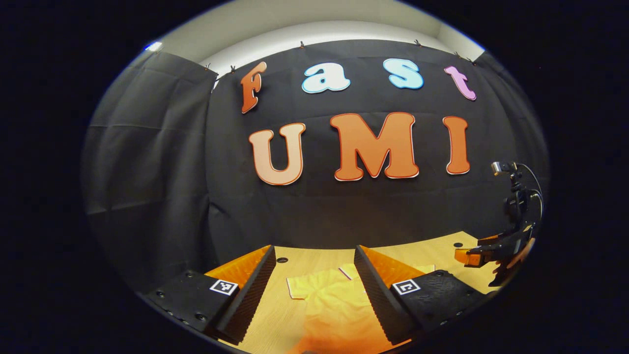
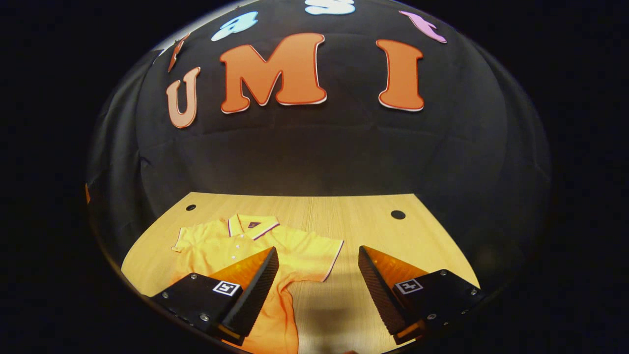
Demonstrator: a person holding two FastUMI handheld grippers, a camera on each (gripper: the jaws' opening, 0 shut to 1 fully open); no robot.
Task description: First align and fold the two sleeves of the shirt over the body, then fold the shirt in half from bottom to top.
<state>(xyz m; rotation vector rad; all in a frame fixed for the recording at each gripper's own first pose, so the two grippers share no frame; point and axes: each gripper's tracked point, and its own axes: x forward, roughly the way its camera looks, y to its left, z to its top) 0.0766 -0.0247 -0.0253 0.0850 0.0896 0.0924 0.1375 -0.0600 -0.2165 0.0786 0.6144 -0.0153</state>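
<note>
A yellow polo shirt (image 2: 236, 246) lies flat on the wooden table (image 2: 344, 216), its collar (image 2: 253, 226) toward the back wall and both short sleeves spread out. In the right gripper view my right gripper (image 2: 317, 254) hangs open above the table, over the shirt's near sleeve (image 2: 319, 258), and holds nothing. In the left gripper view my left gripper (image 1: 314, 251) is open as well, and the shirt (image 1: 329, 305) lies below and between its fingers with one sleeve (image 1: 297, 287) sticking out to the left. The right gripper (image 1: 471, 256) hovers at the far right of that view.
Black cloth walls close off the table at the back and sides. Two small dark holes (image 2: 190, 207) (image 2: 397, 214) sit near the table's far corners. Bare wood (image 2: 383, 231) lies to the right of the shirt.
</note>
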